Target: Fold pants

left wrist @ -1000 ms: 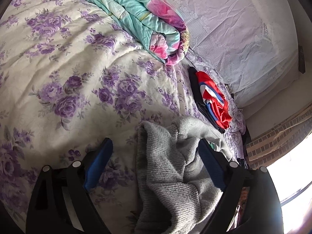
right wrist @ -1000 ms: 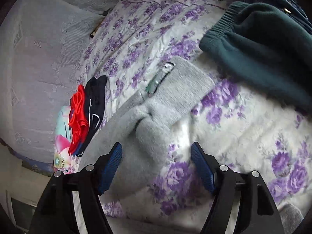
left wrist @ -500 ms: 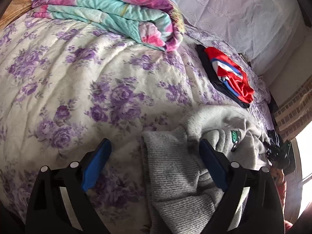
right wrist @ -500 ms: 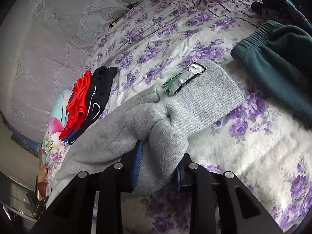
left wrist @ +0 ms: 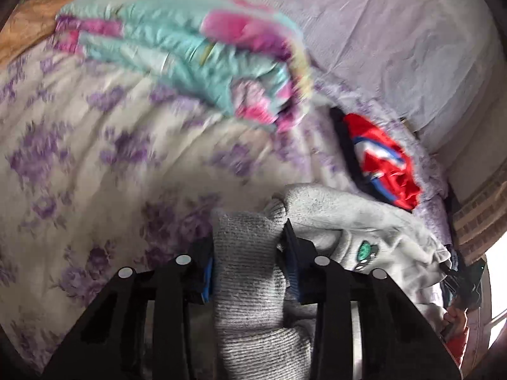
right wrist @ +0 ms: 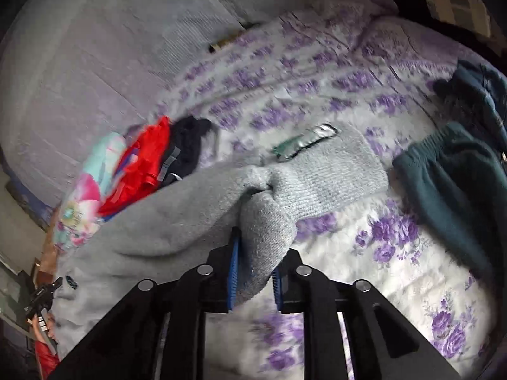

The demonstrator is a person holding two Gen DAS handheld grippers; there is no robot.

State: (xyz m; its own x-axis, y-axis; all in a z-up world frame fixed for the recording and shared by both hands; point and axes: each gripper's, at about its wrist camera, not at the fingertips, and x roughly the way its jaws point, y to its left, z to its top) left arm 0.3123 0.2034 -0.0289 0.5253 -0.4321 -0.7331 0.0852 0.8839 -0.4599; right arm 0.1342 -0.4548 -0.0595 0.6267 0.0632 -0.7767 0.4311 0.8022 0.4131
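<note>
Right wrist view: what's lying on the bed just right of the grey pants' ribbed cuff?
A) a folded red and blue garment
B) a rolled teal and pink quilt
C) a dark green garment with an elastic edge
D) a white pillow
C: the dark green garment lies to the right of the grey pants; the red garment sits on the left.
</note>
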